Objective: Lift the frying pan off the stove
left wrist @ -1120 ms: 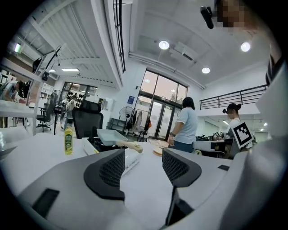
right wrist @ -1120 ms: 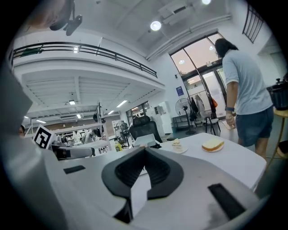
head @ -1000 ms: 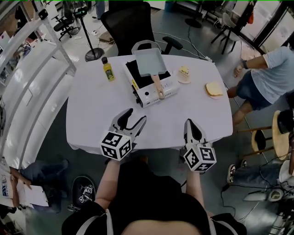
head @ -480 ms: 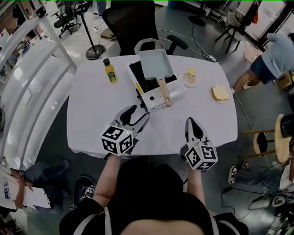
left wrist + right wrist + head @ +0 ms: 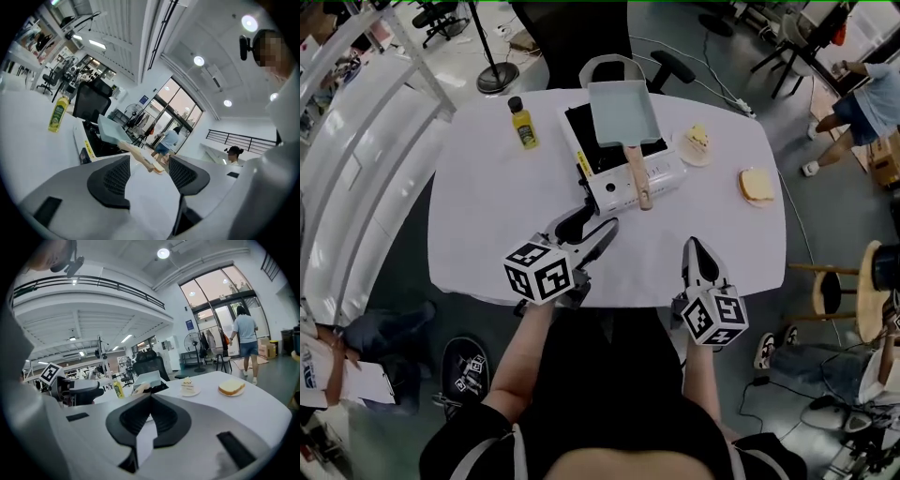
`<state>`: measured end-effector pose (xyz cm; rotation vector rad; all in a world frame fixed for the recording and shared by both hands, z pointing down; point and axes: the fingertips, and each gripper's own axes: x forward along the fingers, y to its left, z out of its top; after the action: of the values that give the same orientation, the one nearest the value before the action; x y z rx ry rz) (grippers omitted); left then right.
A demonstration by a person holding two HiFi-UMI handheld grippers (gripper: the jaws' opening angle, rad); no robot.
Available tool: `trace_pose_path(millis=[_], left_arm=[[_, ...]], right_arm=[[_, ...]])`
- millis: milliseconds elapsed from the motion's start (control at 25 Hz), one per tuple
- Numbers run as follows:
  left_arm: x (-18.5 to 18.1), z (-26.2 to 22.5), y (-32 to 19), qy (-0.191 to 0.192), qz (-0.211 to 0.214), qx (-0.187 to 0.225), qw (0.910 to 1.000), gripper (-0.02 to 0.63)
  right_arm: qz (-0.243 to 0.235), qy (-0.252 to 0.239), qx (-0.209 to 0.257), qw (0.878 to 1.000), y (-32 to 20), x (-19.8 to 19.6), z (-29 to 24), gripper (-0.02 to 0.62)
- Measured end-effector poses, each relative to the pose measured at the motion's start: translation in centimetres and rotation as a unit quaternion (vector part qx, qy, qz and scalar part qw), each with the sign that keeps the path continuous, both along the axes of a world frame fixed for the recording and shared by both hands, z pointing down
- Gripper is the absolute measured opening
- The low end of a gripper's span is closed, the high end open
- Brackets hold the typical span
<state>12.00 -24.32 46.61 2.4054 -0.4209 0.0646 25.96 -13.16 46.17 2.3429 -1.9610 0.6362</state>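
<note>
A light blue rectangular frying pan (image 5: pixel 623 112) sits on a white portable stove (image 5: pixel 661 173) at the far middle of the table, its wooden handle (image 5: pixel 637 175) pointing toward me. My left gripper (image 5: pixel 592 226) hovers just short of the stove's near corner, left of the handle, open with nothing between its fingers. In the left gripper view the pan (image 5: pixel 111 131) and its handle (image 5: pixel 142 158) lie ahead beyond that gripper (image 5: pixel 149 176). My right gripper (image 5: pixel 695 249) is over the near table edge, shut and empty; in its own view (image 5: pixel 150 417) the pan (image 5: pixel 149 378) lies far ahead.
A yellow bottle (image 5: pixel 523 124) stands left of the stove. A plate with cake (image 5: pixel 697 142) and a slice of bread (image 5: pixel 757 185) lie to its right. A black office chair (image 5: pixel 581 33) stands behind the round white table (image 5: pixel 487 216). A person (image 5: pixel 862 103) walks at far right.
My left gripper has moved forward and right, up to the stove's near corner, still open. The right gripper has barely moved. The person at the right has walked farther away.
</note>
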Motion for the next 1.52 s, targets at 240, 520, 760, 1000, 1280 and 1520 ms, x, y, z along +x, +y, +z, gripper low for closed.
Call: trace_pose_path(millis=[240, 520, 760, 1000, 1280, 1520], left_arm=[[3.9, 2.5, -2.8, 0.028, -0.016, -0.103, 0.9941, 0.266], [8.5, 5.3, -6.3, 0.036, -0.031, -0.182, 0.9822, 0.267], [11.7, 6.4, -7.9, 0.082, 0.000, -0.264, 0.9610, 0.305], [14.0, 8.0, -9.4, 0.069, 0.036, -0.288, 0.9545, 0.305], [15.9, 7.9, -9.0, 0.065, 0.078, -0.285, 0.9531, 0.305], [16.7, 7.3, -9.5, 0.078, 0.079, -0.266, 0.9576, 0.302]], right_arm=[[-0.045, -0.003, -0.003, 0.999, -3.7, 3.1, 0.5, 0.003], [-0.090, -0.022, -0.018, 0.995, -7.2, 6.5, 1.9, 0.003], [-0.140, -0.041, -0.028, 0.989, -10.3, 7.6, 3.6, 0.003], [-0.188, -0.053, -0.037, 0.980, -12.7, 7.6, 5.3, 0.003], [-0.220, -0.073, -0.047, 0.972, -13.8, 7.8, 7.2, 0.003], [-0.219, -0.082, -0.051, 0.971, -13.8, 8.5, 8.1, 0.003]])
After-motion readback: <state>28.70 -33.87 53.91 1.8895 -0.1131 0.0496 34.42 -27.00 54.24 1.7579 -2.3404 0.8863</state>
